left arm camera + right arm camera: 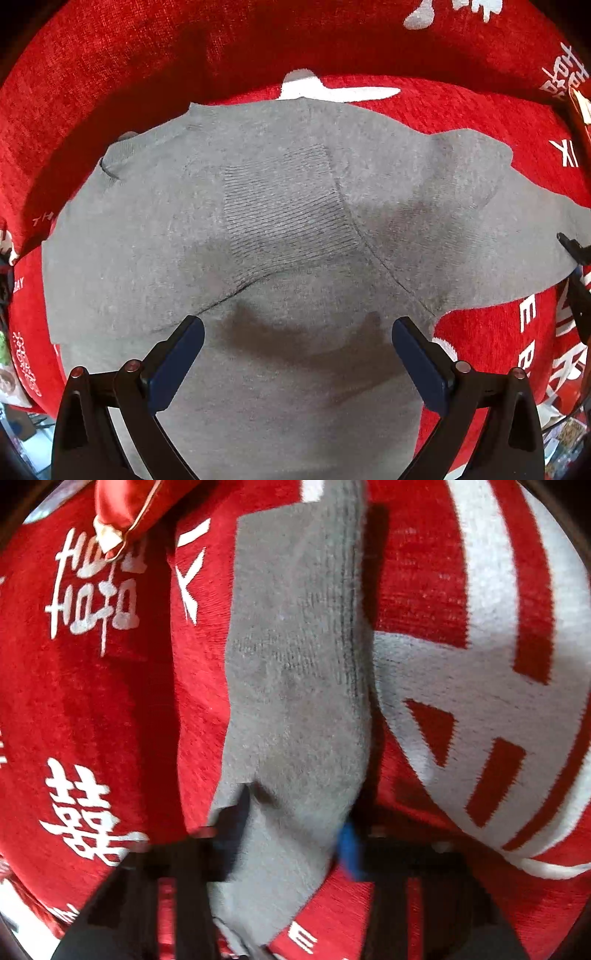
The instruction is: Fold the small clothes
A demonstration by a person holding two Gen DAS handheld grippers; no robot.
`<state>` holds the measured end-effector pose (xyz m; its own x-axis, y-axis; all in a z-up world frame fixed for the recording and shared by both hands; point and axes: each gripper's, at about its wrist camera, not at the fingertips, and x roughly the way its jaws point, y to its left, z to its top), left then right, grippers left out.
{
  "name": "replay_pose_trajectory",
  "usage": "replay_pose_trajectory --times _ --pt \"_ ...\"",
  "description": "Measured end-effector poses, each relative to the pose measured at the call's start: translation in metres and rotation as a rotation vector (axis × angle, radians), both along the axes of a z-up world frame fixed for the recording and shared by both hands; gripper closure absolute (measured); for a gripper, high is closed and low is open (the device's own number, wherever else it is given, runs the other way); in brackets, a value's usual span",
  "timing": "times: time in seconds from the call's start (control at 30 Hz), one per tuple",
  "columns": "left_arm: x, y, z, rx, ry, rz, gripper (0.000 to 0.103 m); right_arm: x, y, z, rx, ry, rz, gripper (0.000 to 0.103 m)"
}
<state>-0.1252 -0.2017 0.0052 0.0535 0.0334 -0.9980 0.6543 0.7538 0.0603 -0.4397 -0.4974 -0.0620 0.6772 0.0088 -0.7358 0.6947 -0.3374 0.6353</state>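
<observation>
A pair of grey socks lies spread on a red cloth with white characters. My left gripper is open and hovers just above the near part of the socks, one finger on each side of it, holding nothing. In the right wrist view a grey sock runs from the top down between my right gripper's fingers. My right gripper is blurred; its jaws stand on either side of the sock end, and I cannot tell whether they pinch it. The right gripper also shows in the left wrist view at the sock's right end.
The red cloth covers the whole surface and folds up at the back. A red and gold satin item lies at the top left of the right wrist view. Clutter shows at the lower edges of the left wrist view.
</observation>
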Motion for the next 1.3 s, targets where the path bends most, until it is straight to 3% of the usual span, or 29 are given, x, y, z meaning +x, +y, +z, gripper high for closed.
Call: replay_pose_trajectory --times 0.1,0.33,0.53,0.7,0.9,1.1,1.27,1.3 --pt "0.0 0.003 0.002 -0.002 -0.004 0.009 0.001 0.002 0.001 0.008 -0.023 -0.066 -0.008 0.097" --pt "0.014 0.025 0.014 -0.038 -0.007 0.047 0.001 0.04 0.004 0.057 -0.093 -0.337 0.078 0.097" --pt "0.049 0.068 0.036 -0.092 -0.06 0.139 0.001 0.115 0.032 0.105 -0.167 -0.463 0.288 0.097" --pt "0.079 0.128 0.047 -0.137 -0.094 0.225 0.001 0.201 0.094 0.137 -0.225 -0.509 0.511 0.097" --pt "0.114 0.209 0.038 -0.163 -0.078 0.323 0.001 0.299 0.195 0.135 -0.255 -0.458 0.786 0.097" --pt "0.136 0.279 0.024 -0.176 -0.065 0.397 0.001 0.368 0.303 0.076 -0.215 -0.254 1.032 0.097" --pt "0.145 0.313 0.023 -0.221 -0.065 0.425 0.001 0.379 0.337 0.032 -0.138 -0.035 1.051 0.091" --pt "0.147 0.316 0.024 -0.232 -0.066 0.427 0.001 0.375 0.337 0.031 -0.134 -0.026 1.024 0.077"
